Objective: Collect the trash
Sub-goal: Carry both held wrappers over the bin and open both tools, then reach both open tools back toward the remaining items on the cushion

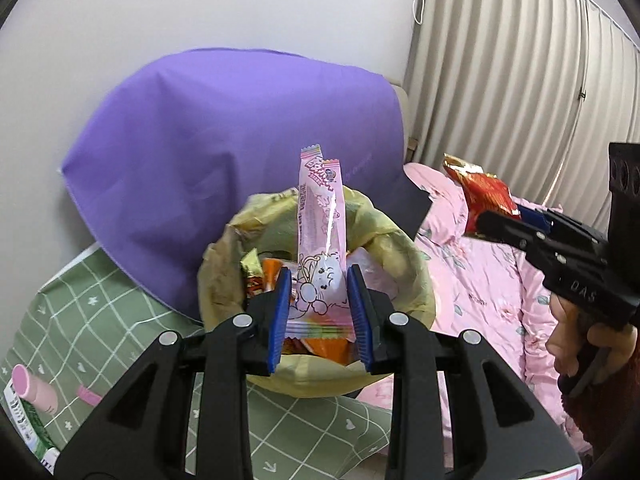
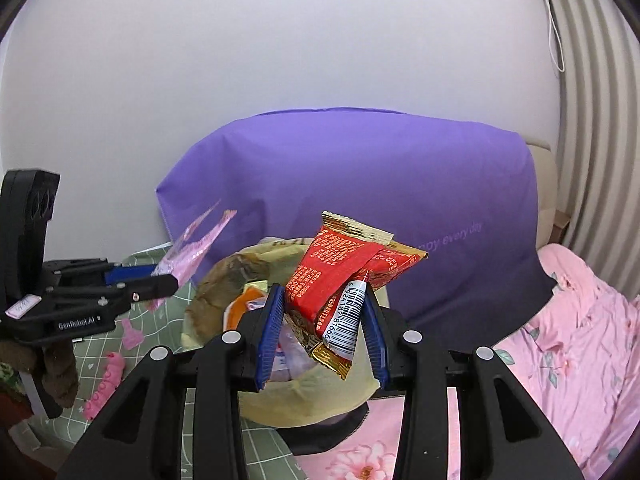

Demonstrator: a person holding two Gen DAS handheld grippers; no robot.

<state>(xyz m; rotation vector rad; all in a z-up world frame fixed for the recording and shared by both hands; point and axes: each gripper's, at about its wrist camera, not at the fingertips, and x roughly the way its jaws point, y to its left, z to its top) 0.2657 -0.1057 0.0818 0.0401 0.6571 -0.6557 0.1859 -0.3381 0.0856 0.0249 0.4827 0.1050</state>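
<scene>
Left gripper (image 1: 318, 312): its blue pads are clamped on the lower end of a long pink wrapper (image 1: 320, 232), which stands upright between them, directly above the open mouth of the trash bin (image 1: 404, 248). Right gripper (image 2: 322, 332): its jaws are clamped on a red-and-gold snack packet (image 2: 340, 264), barcode side facing the camera, likewise held over the bin, whose yellow liner (image 2: 288, 400) is folded over the rim. Orange and gold wrappers (image 1: 260, 276) already lie inside the bin.

Surface and room: the bin stands between a desk with a green grid cover (image 1: 100, 320) and a bed with a pink floral quilt (image 2: 568, 340). A pink tube (image 1: 34, 390) lies at the desk's left edge. A purple cloth (image 2: 360, 184) is draped behind the bin against a white wall (image 2: 280, 40); pleated curtains (image 1: 520, 80) hang at the right.
</scene>
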